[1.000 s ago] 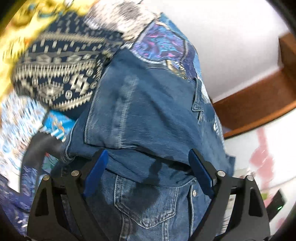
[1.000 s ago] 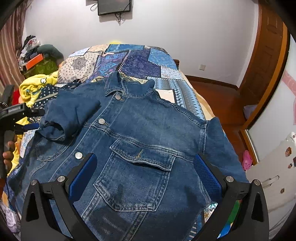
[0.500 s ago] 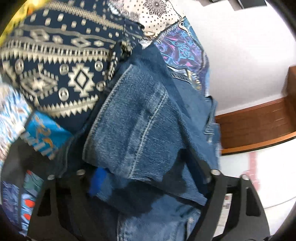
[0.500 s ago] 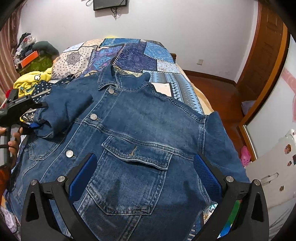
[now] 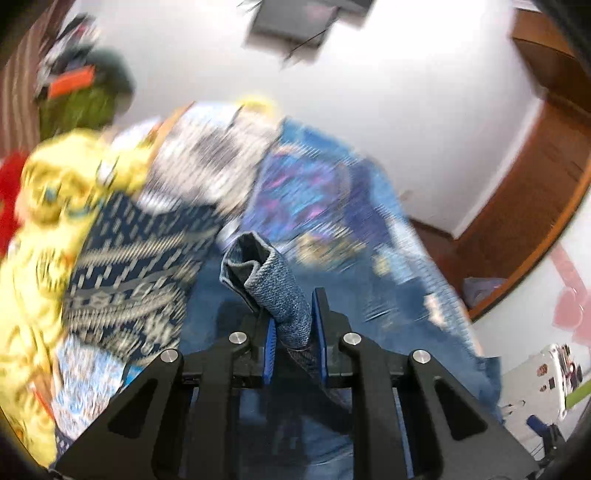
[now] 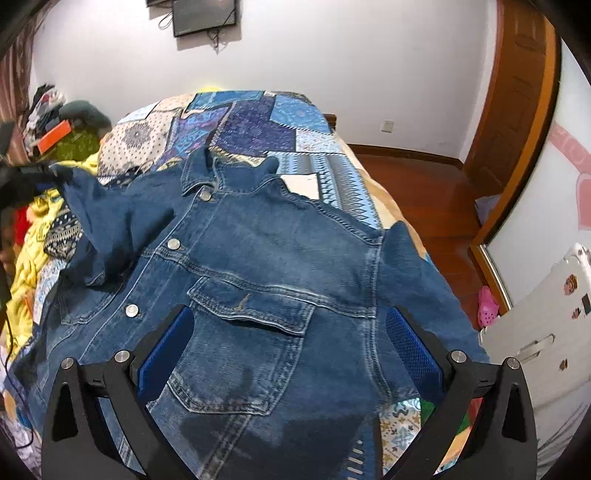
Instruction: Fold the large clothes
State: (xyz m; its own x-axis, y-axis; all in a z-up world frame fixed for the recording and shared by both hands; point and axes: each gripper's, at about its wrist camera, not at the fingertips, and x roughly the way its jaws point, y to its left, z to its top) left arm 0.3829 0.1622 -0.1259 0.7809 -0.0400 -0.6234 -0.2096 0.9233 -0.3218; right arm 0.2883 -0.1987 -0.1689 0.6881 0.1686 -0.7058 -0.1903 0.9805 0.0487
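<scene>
A blue denim jacket lies front up on the bed, collar toward the far wall. My left gripper is shut on the cuff of the jacket's left sleeve and holds it lifted. In the right wrist view that gripper is at the far left with the sleeve stretched up from the jacket's chest. My right gripper is open and empty, hovering above the jacket's lower chest pocket.
The bed has a blue patchwork cover. A pile of yellow and patterned clothes lies on the left side. A wooden door and white furniture stand to the right. A screen hangs on the far wall.
My left gripper has closed on the sleeve cuff and pulled it up and to the left. The right gripper has stayed open over the jacket, moving slightly closer.
</scene>
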